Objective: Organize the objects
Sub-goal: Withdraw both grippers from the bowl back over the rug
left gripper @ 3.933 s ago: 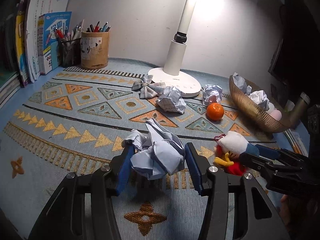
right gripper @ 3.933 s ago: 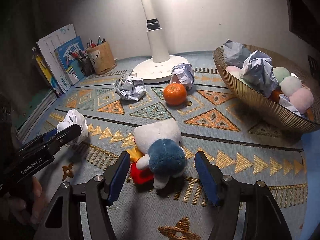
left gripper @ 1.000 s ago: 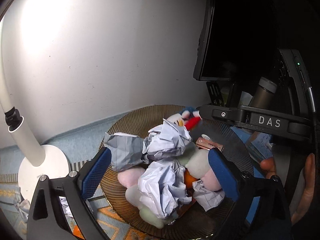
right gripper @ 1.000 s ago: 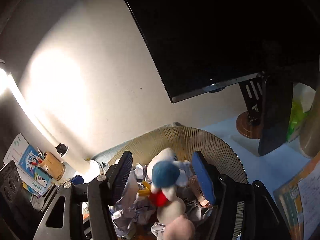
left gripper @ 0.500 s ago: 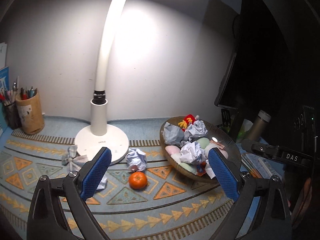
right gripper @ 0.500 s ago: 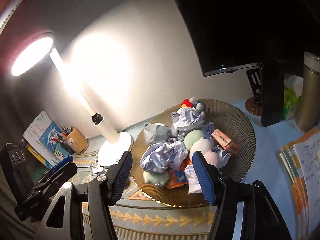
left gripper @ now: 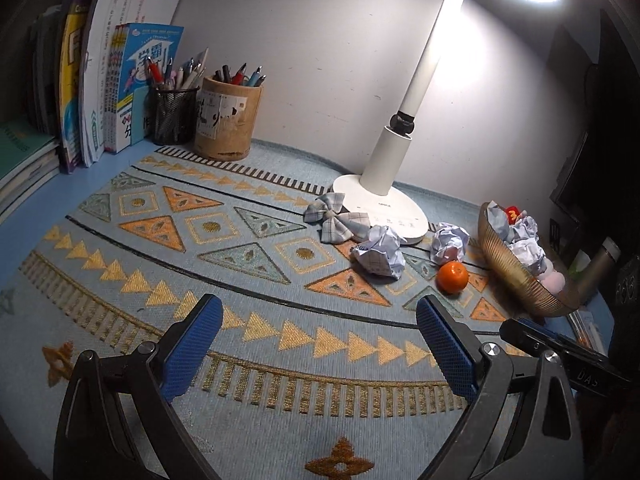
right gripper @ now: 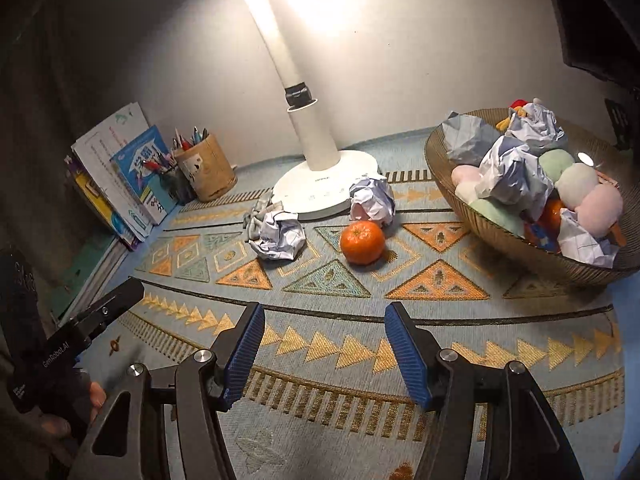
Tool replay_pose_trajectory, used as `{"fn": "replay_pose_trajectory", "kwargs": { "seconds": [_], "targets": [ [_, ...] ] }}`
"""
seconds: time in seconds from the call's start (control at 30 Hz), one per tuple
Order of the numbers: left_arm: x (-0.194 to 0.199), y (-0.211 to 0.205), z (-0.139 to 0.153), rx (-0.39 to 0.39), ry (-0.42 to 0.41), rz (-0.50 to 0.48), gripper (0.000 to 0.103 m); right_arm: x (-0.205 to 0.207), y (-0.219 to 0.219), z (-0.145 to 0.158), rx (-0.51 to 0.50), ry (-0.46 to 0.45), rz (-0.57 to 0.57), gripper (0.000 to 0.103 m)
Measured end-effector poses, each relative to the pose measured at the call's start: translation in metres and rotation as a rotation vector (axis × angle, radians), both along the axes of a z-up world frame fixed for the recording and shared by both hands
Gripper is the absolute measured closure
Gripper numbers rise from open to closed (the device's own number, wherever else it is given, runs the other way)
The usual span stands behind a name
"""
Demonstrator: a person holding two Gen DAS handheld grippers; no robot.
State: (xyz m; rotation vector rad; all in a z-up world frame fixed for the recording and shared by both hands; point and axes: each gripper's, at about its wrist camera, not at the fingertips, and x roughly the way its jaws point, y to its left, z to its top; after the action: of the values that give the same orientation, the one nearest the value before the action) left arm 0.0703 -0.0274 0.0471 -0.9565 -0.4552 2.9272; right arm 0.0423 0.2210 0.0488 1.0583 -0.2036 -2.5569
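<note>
A gold ribbed bowl [right gripper: 516, 248] at the right holds several crumpled papers, soft pastel balls and a plush toy; it also shows in the left wrist view [left gripper: 508, 272]. On the patterned mat lie an orange [right gripper: 362, 242] [left gripper: 452, 277], two crumpled paper balls [right gripper: 278, 234] [right gripper: 372, 198] [left gripper: 380, 256] [left gripper: 450, 242] and a checked cloth bow [left gripper: 334, 222]. My left gripper [left gripper: 316, 344] is open and empty above the mat, well short of them. My right gripper [right gripper: 324, 348] is open and empty, in front of the orange.
A white desk lamp [left gripper: 384, 200] stands at the back by the wall. Two pen holders [left gripper: 228, 120] and upright books [left gripper: 104, 88] fill the back left. A dark monitor [left gripper: 576, 184] and a metal bottle [left gripper: 598, 268] stand beyond the bowl.
Both grippers have let go of the paper ball and the plush toy into the bowl and pulled back down over the mat. Both now hover low and empty.
</note>
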Motion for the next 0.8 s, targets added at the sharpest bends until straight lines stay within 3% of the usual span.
{"fn": "replay_pose_trajectory", "kwargs": {
  "seconds": [0.1,0.37,0.43,0.53,0.67,0.73,0.8],
  "targets": [
    [-0.005,0.004,-0.009,-0.017,-0.035,-0.008,0.006,-0.004,-0.002,-0.013,0.060,0.017,-0.027,0.042],
    [-0.007,0.013,-0.011,-0.054,-0.055,-0.040,0.006,-0.010,0.001,-0.017,0.069,0.007,-0.050,0.041],
    [-0.017,0.014,-0.012,-0.023,-0.097,-0.081,0.007,-0.015,0.004,-0.019,0.065,-0.014,-0.072,0.041],
    [-0.048,0.015,-0.007,0.086,-0.160,-0.201,0.008,-0.036,0.004,-0.022,0.054,-0.081,-0.073,0.041],
    [-0.087,0.033,0.016,-0.014,-0.089,-0.255,0.008,-0.069,-0.008,-0.015,0.097,-0.087,-0.069,0.041],
    [-0.111,0.044,0.011,-0.041,-0.110,-0.283,0.011,-0.082,-0.015,-0.015,0.120,-0.079,-0.067,0.041],
    [-0.131,0.053,-0.001,-0.071,-0.151,-0.292,0.021,-0.091,-0.020,-0.018,0.144,-0.074,-0.058,0.041]
  ]
}}
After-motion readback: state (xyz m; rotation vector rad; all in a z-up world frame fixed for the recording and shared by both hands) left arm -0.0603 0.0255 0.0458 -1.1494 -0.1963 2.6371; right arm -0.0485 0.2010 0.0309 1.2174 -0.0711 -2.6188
